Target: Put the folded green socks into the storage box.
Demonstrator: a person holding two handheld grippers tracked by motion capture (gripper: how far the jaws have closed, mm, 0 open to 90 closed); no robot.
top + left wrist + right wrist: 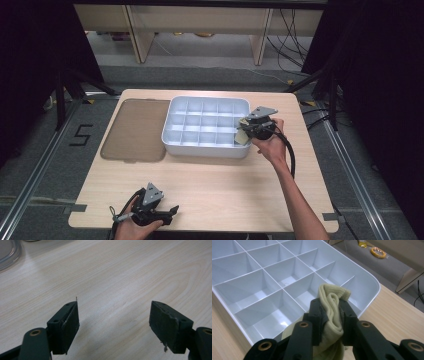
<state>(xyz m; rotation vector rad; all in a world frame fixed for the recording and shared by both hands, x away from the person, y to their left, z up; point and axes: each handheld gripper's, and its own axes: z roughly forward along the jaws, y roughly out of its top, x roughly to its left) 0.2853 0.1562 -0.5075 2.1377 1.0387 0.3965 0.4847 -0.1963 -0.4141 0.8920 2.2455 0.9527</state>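
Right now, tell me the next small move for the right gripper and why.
Probably lower the right gripper a little into the compartment below it, then open. It is shut on a folded sock and sits over the tray at its near right corner, whose compartments look empty. The left gripper is open over bare table.

Black right gripper (245,131) (grey three-cornered plate on top), brass-ringed screw holes, trailing black cable.

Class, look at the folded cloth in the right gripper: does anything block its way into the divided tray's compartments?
Nothing visible does. The right gripper holds the folded cloth above the tray, whose near compartments are open and empty; its lid lies beside it.
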